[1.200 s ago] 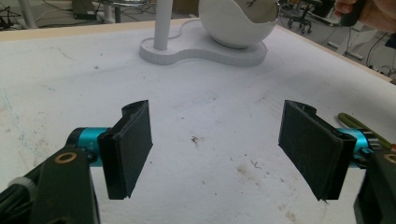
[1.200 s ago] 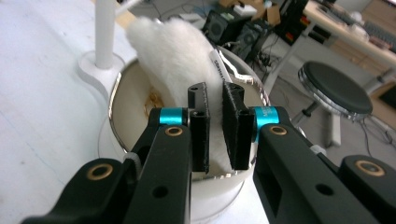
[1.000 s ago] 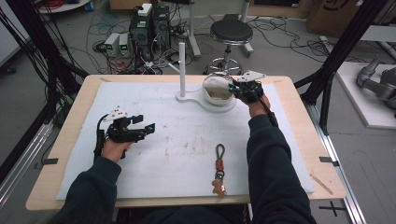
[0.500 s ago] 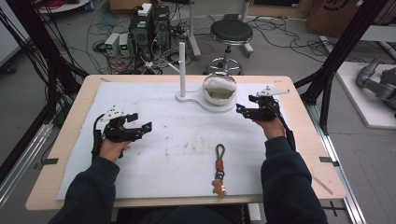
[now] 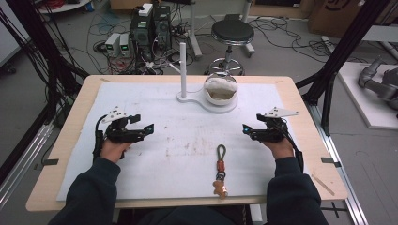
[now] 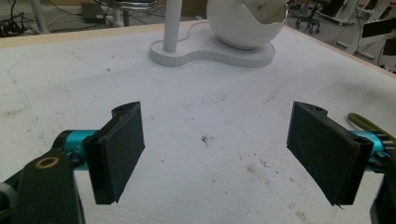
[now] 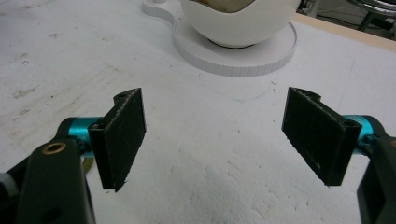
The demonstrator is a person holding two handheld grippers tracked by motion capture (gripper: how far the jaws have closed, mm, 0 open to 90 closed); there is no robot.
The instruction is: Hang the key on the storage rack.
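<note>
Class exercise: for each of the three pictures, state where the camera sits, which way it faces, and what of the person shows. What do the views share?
High view: above the person's side, facing forward and down; forearms, left claw, right claw.
Left gripper view: on the left claw, facing the white stand; open jaws.
Right gripper view: on the right claw, facing the stand's bowl; open jaws.
All show the stand.

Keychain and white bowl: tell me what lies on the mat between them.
Nothing. In the high view, the stretch of white mat between the keychain and the white bowl is bare apart from faint smudges.
</note>
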